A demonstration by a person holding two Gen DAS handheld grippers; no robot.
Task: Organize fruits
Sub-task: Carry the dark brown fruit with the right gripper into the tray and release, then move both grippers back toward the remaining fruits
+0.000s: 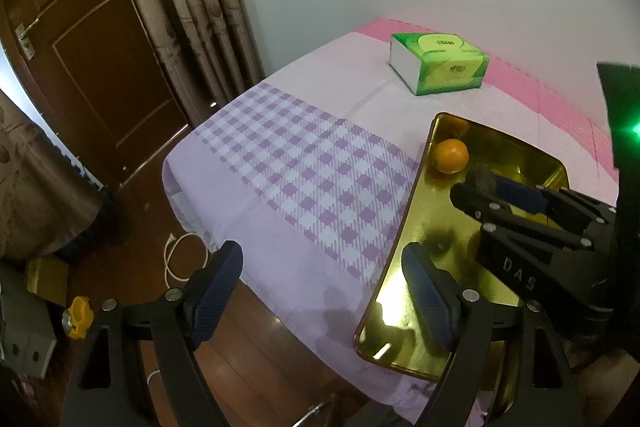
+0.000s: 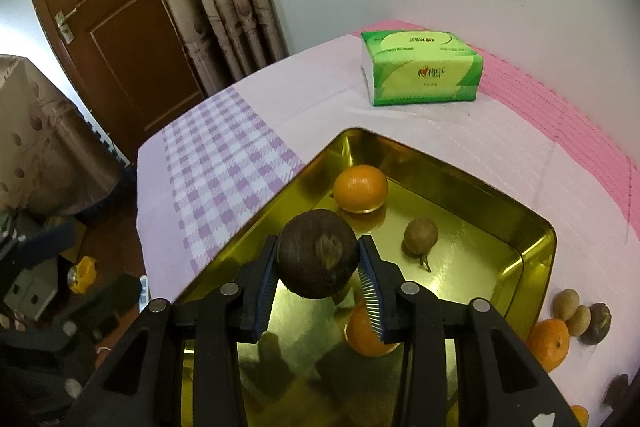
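Right tool (image 2: 318, 269): gripping a dark brown round fruit (image 2: 318, 254) between its blue pads, held above the gold tray (image 2: 536, 231).
Left tool (image 1: 320, 291): fingers spread wide, holding nothing, over the near left edge of the bench (image 1: 248, 195).
Tray contents: two oranges, one at the far end (image 2: 361, 188), one under the right tool (image 2: 362, 335), plus a small tan fruit (image 2: 421, 235).
Outside the tray, right side: another orange (image 2: 550, 343) and small brown fruits (image 2: 578, 315) on the cloth.
Far end of bench: green tissue pack (image 2: 422, 69).
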